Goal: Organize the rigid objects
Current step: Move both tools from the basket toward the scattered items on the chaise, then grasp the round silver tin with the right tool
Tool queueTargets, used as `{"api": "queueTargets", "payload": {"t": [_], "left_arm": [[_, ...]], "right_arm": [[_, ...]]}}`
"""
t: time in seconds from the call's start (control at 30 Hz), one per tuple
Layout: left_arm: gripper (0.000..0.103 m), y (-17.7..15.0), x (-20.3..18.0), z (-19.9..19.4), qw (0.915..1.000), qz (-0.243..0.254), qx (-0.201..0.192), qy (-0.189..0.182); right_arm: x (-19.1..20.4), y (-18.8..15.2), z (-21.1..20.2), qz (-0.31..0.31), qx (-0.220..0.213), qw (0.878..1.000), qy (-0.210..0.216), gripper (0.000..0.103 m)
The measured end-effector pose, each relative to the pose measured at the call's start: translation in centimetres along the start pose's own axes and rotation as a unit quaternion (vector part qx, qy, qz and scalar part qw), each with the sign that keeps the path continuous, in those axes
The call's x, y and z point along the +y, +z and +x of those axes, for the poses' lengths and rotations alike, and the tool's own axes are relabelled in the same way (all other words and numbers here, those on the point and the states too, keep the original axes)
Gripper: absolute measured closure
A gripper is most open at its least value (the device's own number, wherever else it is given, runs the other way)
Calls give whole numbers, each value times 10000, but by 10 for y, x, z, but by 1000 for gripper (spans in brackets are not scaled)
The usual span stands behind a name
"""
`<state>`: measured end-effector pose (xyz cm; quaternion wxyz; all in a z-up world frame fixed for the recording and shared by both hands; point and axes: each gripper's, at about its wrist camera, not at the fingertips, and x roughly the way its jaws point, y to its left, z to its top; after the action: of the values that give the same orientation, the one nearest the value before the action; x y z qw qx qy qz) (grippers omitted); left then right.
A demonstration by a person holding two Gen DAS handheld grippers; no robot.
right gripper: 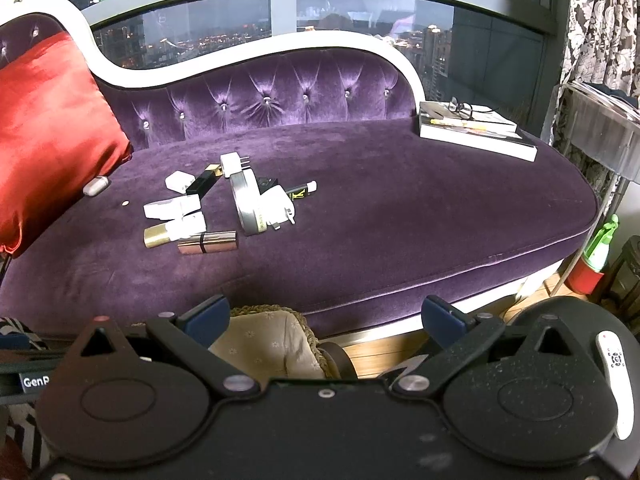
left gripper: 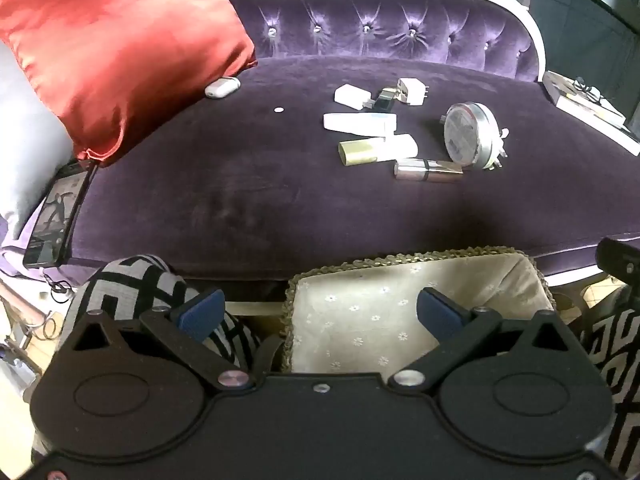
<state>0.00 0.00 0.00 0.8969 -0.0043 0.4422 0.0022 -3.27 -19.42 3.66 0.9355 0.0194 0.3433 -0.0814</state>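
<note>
A heap of small rigid things lies on the purple velvet seat (left gripper: pixel 240 184): white plug adapters (left gripper: pixel 412 90), a white box (left gripper: pixel 360 123), a gold tube (left gripper: pixel 362 152), a pink-gold lipstick (left gripper: pixel 428 170) and a round silver tin (left gripper: pixel 470 134) standing on edge. In the right wrist view the same heap shows with the tin (right gripper: pixel 246 204), the lipstick (right gripper: pixel 208 242) and a black tube (right gripper: pixel 302 191). My left gripper (left gripper: pixel 320 312) hangs open over a fabric-lined basket (left gripper: pixel 400 320) in front of the seat. My right gripper (right gripper: pixel 326 314) is open and empty, near the seat's front edge, with the basket (right gripper: pixel 272 344) below it.
A red satin cushion (left gripper: pixel 120 40) leans at the seat's left end, a white earbud case (left gripper: pixel 222 87) beside it. A phone (left gripper: pixel 56 216) lies at the left edge. Books with glasses (right gripper: pixel 472 128) sit at the right end. A white remote (right gripper: pixel 616 376) and a patterned sleeve (left gripper: pixel 152 284) are close by.
</note>
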Motion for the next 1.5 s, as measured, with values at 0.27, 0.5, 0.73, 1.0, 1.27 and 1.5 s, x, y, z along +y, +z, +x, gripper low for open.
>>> {"api": "queueTargets", "payload": {"t": [0.27, 0.5, 0.73, 1.0, 1.27, 1.5], "left_arm": [[4, -1, -3, 3, 9998, 134, -63, 141], [4, 2, -6, -6, 9993, 175, -201, 263], [5, 4, -4, -10, 9995, 171, -235, 91], [5, 22, 3, -7, 9999, 1, -16, -106], [5, 61, -2, 13, 9991, 353, -214, -107], [4, 94, -7, 52, 9964, 669, -511, -59]], "right_arm": [[1, -1, 1, -21, -23, 10000, -34, 1], [4, -2, -2, -52, -149, 9997, -198, 1], [5, -1, -5, -183, -247, 9993, -203, 1], [5, 7, -4, -381, -279, 9987, -169, 1], [10, 24, 16, -446, -288, 9986, -27, 1], [29, 41, 52, -744, -343, 9966, 112, 2]]}}
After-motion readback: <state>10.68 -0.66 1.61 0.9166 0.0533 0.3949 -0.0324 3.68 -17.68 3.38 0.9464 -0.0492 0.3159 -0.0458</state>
